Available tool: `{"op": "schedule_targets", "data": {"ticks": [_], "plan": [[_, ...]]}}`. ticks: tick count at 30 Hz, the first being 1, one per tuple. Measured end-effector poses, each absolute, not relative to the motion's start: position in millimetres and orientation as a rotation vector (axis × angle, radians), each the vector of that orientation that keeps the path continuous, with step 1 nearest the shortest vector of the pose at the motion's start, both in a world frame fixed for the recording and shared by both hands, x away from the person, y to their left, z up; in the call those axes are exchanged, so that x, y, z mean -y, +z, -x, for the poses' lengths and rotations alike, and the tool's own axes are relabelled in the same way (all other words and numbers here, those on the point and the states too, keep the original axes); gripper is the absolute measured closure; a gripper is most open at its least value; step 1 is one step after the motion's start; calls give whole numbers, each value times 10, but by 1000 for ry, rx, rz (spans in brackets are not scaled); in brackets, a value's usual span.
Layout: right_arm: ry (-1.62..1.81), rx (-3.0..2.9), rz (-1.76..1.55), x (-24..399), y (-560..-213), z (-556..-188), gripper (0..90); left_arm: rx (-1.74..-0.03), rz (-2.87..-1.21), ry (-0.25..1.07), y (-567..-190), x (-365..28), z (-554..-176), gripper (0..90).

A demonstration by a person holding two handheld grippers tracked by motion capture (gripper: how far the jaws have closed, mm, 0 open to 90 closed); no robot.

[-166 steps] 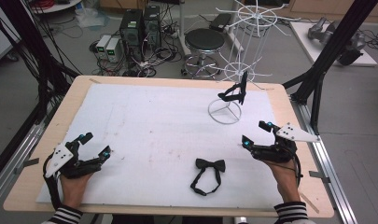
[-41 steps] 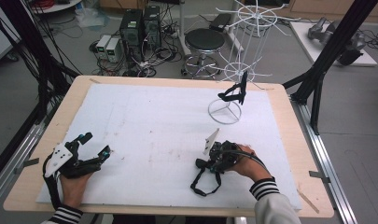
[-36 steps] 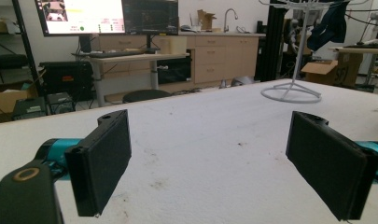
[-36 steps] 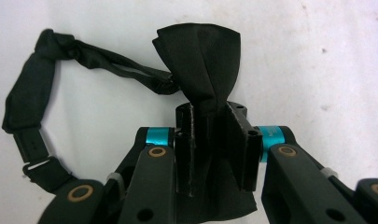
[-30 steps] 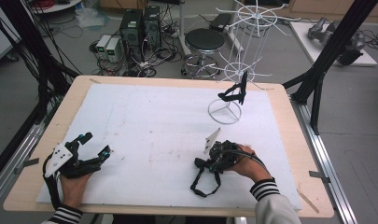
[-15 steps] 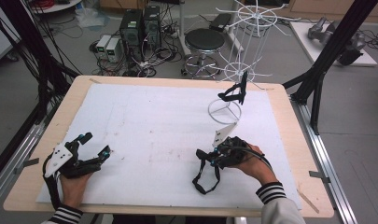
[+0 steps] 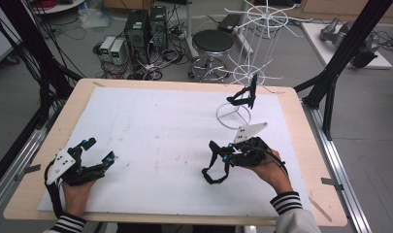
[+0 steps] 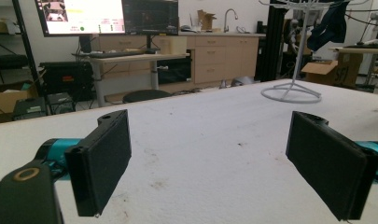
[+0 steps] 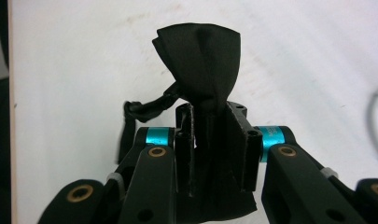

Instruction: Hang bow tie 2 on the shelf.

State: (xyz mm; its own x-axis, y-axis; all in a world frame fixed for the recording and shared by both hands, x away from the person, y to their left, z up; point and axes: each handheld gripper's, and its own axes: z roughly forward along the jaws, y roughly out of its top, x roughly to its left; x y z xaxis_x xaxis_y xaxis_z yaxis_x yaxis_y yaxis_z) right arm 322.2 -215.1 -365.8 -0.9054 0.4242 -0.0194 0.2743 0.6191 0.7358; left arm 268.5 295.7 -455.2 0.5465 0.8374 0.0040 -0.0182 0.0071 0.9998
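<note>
A black bow tie [image 7: 212, 170] hangs from my right gripper [image 7: 219, 154], its strap looping down to the white sheet. In the right gripper view the jaws are shut on the bow tie [image 9: 200, 56] at its knot, one wing fanning out past the fingertips [image 9: 184, 140]. My left gripper [image 7: 100, 149] rests at the sheet's front left, open. Its pads [image 8: 105, 158] stand wide apart with bare sheet between them. A second black bow tie [image 7: 245, 96] hangs on a white wire rack [image 7: 231, 125] at the back right.
The white sheet [image 7: 155, 126] covers a wooden table [image 7: 53, 145] with a metal rail along its right side. The rack's ring base [image 8: 291, 91] stands just beyond my right gripper. A stool [image 7: 212, 42] and computer boxes [image 7: 138, 29] sit on the floor behind the table.
My right gripper came in from the right edge, shut on the bow tie lying at the front middle, and has lifted it up and to the right. The left gripper stayed put.
</note>
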Motion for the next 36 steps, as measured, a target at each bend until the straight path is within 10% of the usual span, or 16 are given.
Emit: {"op": "schedule_targets", "data": {"ticks": [36], "plan": [[1399,-2173,-788,2543,-3371,-3153,742,-762,-1413,782,-4553,-2957,-2686,145]]}}
